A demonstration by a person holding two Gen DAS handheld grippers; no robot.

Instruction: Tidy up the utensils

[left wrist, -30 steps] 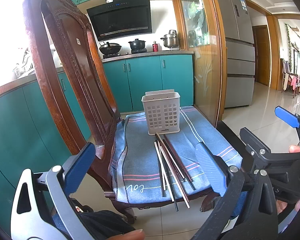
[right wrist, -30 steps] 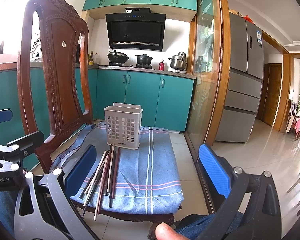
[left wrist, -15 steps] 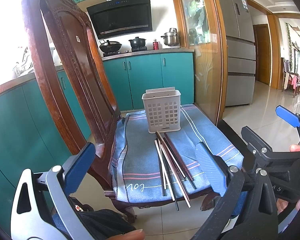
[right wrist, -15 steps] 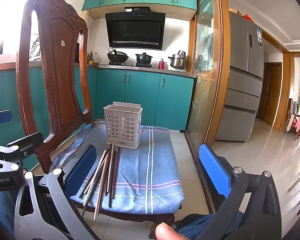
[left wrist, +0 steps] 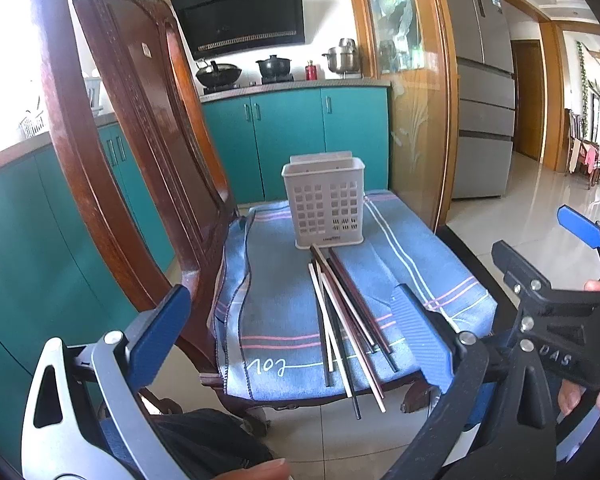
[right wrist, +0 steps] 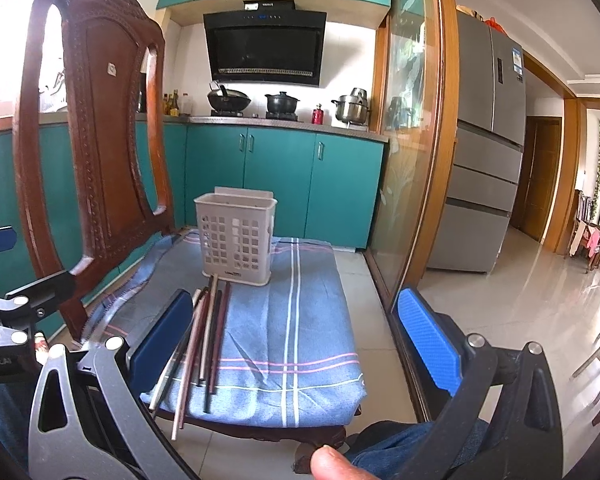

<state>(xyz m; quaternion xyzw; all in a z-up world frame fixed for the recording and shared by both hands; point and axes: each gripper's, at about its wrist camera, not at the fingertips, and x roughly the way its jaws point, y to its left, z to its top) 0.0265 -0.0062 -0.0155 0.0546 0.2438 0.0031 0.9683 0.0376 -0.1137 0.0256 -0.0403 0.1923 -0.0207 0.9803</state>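
Both tongs released, left gripper (left wrist: 292, 332) and right gripper (right wrist: 296, 336) low in frame before loose wooden chopsticks (left wrist: 346, 320) and white perforated plastic caddy (left wrist: 325, 200).

Blue ribbed pads face both grippers, the left gripper (left wrist: 292, 332) on silver-grey and black arms, the right gripper (right wrist: 296, 340) likewise with round screws, white lettering beside them, bare fingertips below.
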